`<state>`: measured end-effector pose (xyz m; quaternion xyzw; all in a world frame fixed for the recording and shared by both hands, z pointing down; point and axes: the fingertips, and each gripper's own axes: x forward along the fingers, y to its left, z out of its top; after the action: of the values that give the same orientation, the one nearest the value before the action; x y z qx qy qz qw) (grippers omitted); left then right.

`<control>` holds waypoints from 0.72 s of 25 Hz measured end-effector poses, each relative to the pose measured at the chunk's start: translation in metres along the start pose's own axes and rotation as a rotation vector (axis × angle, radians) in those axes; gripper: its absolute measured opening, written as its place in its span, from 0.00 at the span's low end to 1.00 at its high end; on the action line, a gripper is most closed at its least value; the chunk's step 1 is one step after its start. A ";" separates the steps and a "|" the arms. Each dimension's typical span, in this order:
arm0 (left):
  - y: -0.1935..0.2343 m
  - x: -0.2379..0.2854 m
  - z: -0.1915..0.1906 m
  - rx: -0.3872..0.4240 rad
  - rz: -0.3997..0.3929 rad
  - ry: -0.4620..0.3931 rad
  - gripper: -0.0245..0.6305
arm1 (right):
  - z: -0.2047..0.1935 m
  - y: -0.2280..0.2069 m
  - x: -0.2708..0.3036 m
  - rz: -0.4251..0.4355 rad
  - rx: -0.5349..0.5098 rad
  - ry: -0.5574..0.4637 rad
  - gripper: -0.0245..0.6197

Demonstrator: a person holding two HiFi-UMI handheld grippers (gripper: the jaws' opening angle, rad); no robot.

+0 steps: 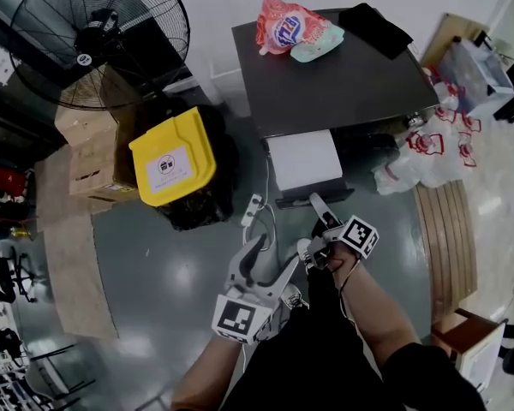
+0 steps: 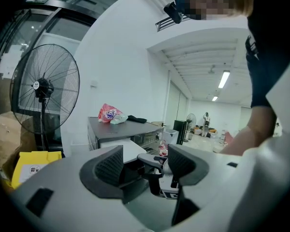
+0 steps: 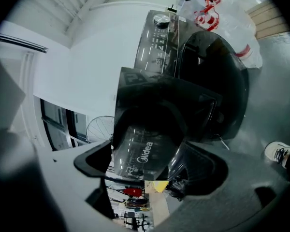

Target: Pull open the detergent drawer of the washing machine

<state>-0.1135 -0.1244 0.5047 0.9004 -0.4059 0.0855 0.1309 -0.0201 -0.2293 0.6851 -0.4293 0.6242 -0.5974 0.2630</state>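
The dark grey washing machine point(image 1: 343, 75) stands at the top centre of the head view. Its detergent drawer point(image 1: 304, 159) juts out toward me, white on top, with a dark front panel point(image 1: 313, 197). My right gripper point(image 1: 319, 205) reaches that panel. In the right gripper view the glossy panel point(image 3: 145, 149) sits between the two jaws of my right gripper point(image 3: 150, 170), which are shut on it. My left gripper point(image 1: 270, 259) hangs lower left of it, open and empty. The left gripper view shows my left gripper point(image 2: 145, 166) with its jaws apart and the machine point(image 2: 121, 129) beyond.
A yellow-lidded bin point(image 1: 171, 157) and cardboard boxes point(image 1: 90, 157) stand left of the machine, with a large fan point(image 1: 98, 37) behind. A red detergent bag point(image 1: 284, 26) and black cloth point(image 1: 374, 28) lie on the machine's top. Plastic bags point(image 1: 428, 148) sit at right, a power strip point(image 1: 253, 210) on the floor.
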 end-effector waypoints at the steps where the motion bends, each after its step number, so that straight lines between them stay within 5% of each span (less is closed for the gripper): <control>1: 0.000 -0.003 0.000 0.003 0.002 -0.001 0.44 | -0.001 0.001 -0.002 0.016 -0.029 0.010 0.78; 10: -0.012 -0.024 0.008 0.008 0.002 -0.055 0.44 | -0.018 0.032 -0.034 0.033 -0.253 0.072 0.71; 18: -0.031 -0.043 0.011 0.002 -0.044 -0.095 0.44 | -0.009 0.107 -0.085 0.076 -0.617 0.048 0.25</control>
<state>-0.1183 -0.0774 0.4784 0.9123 -0.3918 0.0403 0.1122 -0.0099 -0.1609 0.5668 -0.4509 0.7977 -0.3796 0.1276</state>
